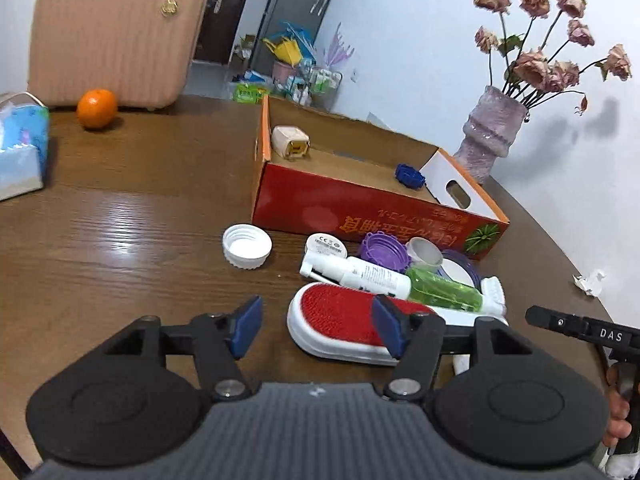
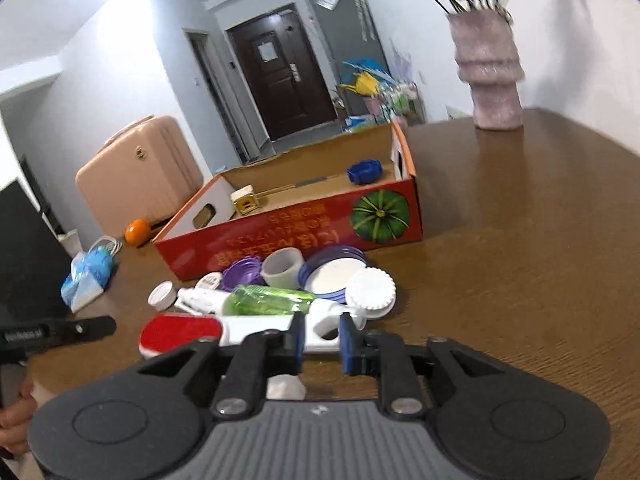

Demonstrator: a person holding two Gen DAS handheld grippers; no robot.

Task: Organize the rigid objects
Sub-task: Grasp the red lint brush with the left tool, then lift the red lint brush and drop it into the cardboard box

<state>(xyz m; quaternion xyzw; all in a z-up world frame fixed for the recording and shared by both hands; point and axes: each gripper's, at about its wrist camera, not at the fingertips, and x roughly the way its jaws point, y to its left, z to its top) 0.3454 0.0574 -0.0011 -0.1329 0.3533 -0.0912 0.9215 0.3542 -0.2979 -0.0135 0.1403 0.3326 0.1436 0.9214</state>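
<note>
Hovering left hand-held gripper (image 1: 316,326) open-jawed, brush (image 1: 340,326) beneath, box (image 1: 360,208) beyond

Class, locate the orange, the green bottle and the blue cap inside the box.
orange (image 1: 97,108): left wrist view, middle of its peel.
green bottle (image 1: 444,289): left wrist view, its clear body.
blue cap (image 2: 363,172): right wrist view, its ridged side.

Pink suitcase (image 1: 112,40), orange (image 1: 97,108), tissue pack (image 1: 20,148), vase of dried roses (image 1: 494,132), dark door (image 2: 280,76)
</note>
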